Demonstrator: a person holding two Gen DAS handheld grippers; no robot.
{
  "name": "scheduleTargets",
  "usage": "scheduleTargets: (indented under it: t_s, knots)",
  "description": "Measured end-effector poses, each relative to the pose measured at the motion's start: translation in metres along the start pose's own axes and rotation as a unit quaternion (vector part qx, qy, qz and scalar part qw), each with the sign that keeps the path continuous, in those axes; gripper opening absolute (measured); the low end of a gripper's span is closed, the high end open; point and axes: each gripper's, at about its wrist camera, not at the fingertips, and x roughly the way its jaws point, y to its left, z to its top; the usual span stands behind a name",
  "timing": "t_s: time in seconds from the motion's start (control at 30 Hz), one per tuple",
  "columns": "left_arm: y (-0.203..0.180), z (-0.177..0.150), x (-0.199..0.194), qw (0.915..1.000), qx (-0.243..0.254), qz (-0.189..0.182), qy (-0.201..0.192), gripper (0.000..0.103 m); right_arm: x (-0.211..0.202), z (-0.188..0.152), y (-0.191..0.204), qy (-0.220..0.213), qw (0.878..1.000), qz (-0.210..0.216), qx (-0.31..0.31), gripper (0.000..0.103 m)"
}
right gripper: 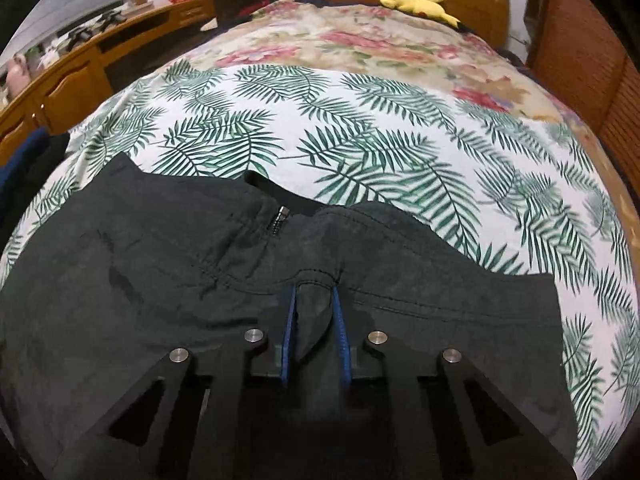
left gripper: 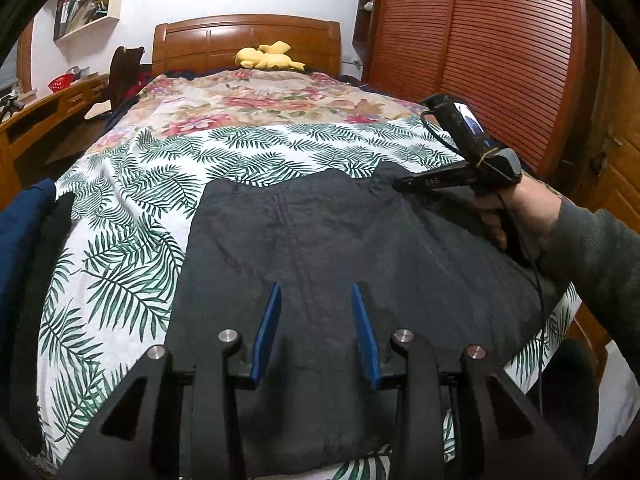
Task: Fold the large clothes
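Observation:
A dark grey zip-up garment (left gripper: 320, 232) lies spread on the palm-leaf sheet (left gripper: 132, 208) of a bed. My left gripper (left gripper: 315, 286) hovers over its near part with the blue pads apart and nothing pinched between them. In the right wrist view the garment (right gripper: 140, 248) shows its zipper pull (right gripper: 282, 214) near the collar. My right gripper (right gripper: 314, 290) has its blue pads closed on a raised fold of the dark fabric by a seam. The left wrist view shows the right gripper (left gripper: 400, 184), held by a hand (left gripper: 520, 216), at the garment's far right edge.
A floral quilt (left gripper: 256, 96) covers the far half of the bed, with a yellow plush toy (left gripper: 266, 58) by the wooden headboard (left gripper: 244, 36). A wooden desk (left gripper: 36, 120) runs along the left, a slatted wardrobe (left gripper: 480, 40) along the right. Dark blue and black clothes (left gripper: 24, 240) lie at the bed's left edge.

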Motion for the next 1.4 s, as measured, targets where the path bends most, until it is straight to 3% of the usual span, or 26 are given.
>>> scheduleTargets:
  t_s: [0.37,0.6,0.77,1.03,1.27,1.4]
  knots:
    - [-0.009,0.003,-0.006,0.9999,0.009,0.008,-0.004,0.035,0.008,0.019,-0.007,-0.015,0.999,-0.025,0.014,0.012]
    - [-0.016,0.003,-0.009,0.9998,0.015,0.005,-0.006,0.036,-0.043,0.004,-0.011,-0.050,0.998,-0.030,-0.006,0.036]
    - [-0.027,0.002,-0.013,0.9997,0.020,-0.003,-0.011,0.036,-0.088,-0.032,-0.035,-0.060,0.998,-0.033,-0.001,0.038]
    - [-0.052,-0.003,-0.009,0.9992,0.030,-0.025,-0.008,0.036,-0.156,-0.117,-0.061,-0.074,0.995,-0.059,0.008,0.041]
    - [-0.074,-0.009,-0.005,0.9987,0.038,-0.035,0.003,0.036,-0.177,-0.171,-0.067,-0.081,0.994,-0.064,0.027,0.043]
    - [-0.084,-0.015,-0.008,0.9984,0.044,-0.033,0.007,0.036,-0.178,-0.192,-0.072,-0.080,0.993,-0.077,0.036,0.053]
